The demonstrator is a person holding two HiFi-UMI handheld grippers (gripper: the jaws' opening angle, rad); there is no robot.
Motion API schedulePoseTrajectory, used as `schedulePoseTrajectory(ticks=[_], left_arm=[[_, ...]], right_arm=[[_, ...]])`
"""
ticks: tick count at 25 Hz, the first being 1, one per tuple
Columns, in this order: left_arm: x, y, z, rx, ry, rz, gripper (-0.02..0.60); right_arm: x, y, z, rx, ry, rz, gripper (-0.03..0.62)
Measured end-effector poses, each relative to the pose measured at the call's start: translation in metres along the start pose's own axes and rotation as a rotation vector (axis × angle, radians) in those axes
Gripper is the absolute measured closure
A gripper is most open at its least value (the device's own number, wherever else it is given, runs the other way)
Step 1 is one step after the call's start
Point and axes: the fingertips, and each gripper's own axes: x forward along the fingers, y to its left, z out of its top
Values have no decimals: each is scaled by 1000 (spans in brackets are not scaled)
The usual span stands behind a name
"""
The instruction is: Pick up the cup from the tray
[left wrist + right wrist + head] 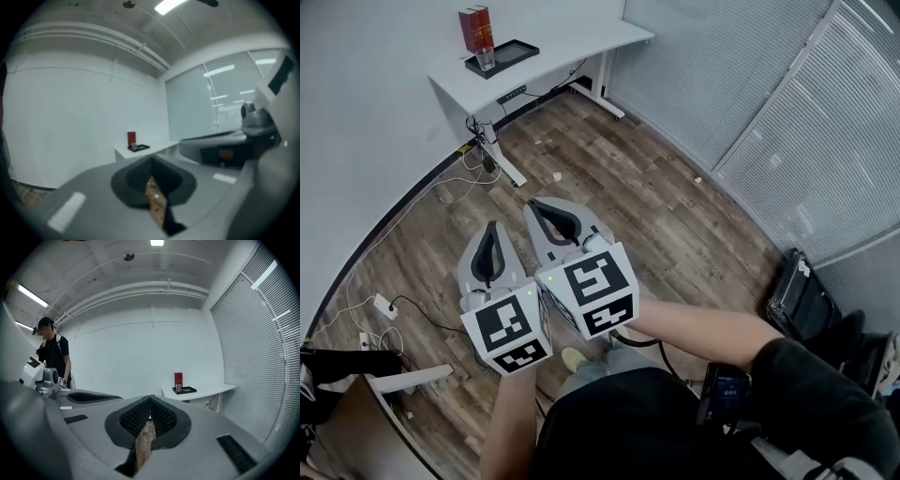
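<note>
A small clear cup stands on a black tray on the white desk far across the room, next to a red box. In the right gripper view the cup shows tiny on the tray; the left gripper view also catches the cup. Both grippers hang in mid-air over the wooden floor, far short of the desk. My left gripper and right gripper are side by side, both shut and holding nothing.
The desk stands in the room's corner, with window blinds to its right. Cables and a power strip lie on the floor by the wall. A chair sits at the right. A person stands off to the left.
</note>
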Motion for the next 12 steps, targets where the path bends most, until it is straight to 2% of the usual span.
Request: schedulePoseTrajectory(ticks=[7,12], left_arm=[[-4,10,-4,-2,-4,0,581],[0,15,-2,-4,2,2,581]], right_arm=[[1,7,-3,-7,16,-26,588],[2,9,-3,-48,16,-25,588]])
